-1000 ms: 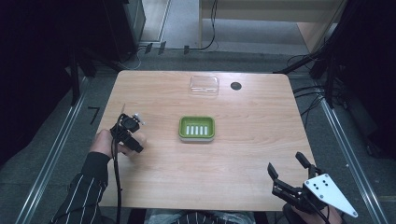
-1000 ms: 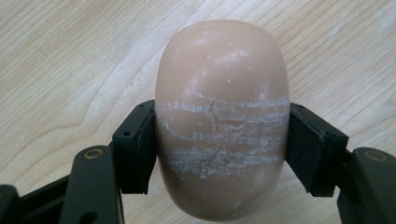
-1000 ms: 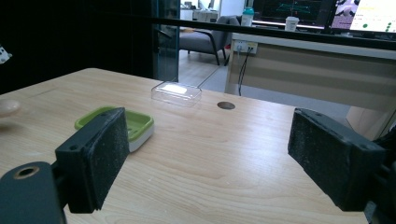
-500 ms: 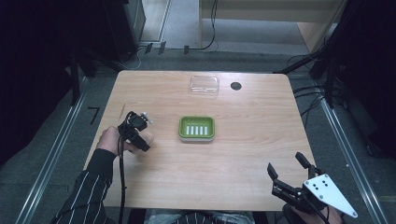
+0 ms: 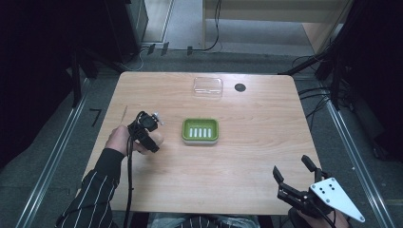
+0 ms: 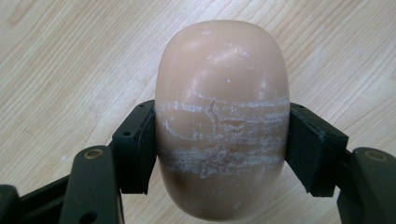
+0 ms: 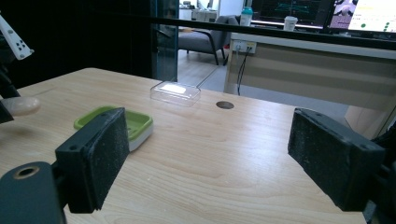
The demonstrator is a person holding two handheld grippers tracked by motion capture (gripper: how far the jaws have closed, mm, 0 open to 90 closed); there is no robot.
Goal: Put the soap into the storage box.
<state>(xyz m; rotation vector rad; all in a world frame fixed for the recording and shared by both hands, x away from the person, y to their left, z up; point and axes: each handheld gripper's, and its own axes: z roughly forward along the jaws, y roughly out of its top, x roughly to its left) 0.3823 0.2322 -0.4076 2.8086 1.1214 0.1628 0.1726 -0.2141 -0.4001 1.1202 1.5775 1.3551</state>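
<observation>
A peach-coloured oval soap bar (image 6: 222,84) with white scuff lines is clamped across its middle by my left gripper (image 6: 222,126), a little above the wooden table. In the high view the left gripper (image 5: 151,137) and the soap bar (image 5: 157,138) sit just left of a green soap dish (image 5: 200,141) with white ridges inside. My right gripper (image 5: 291,167) hovers at the table's front right corner, jaws wide apart with nothing between them. Through the right gripper (image 7: 215,154) I see the green soap dish (image 7: 122,122) and the soap bar (image 7: 21,105) at far left.
A clear plastic lid (image 5: 208,87) lies near the table's back edge, with a round dark hole (image 5: 240,87) beside it. The wooden table (image 5: 247,156) is bare between the dish and my right gripper. Dark stands and cables surround the table.
My left hand has carried the soap bar to the right, closer to the green dish. The right gripper has stayed where it was.
</observation>
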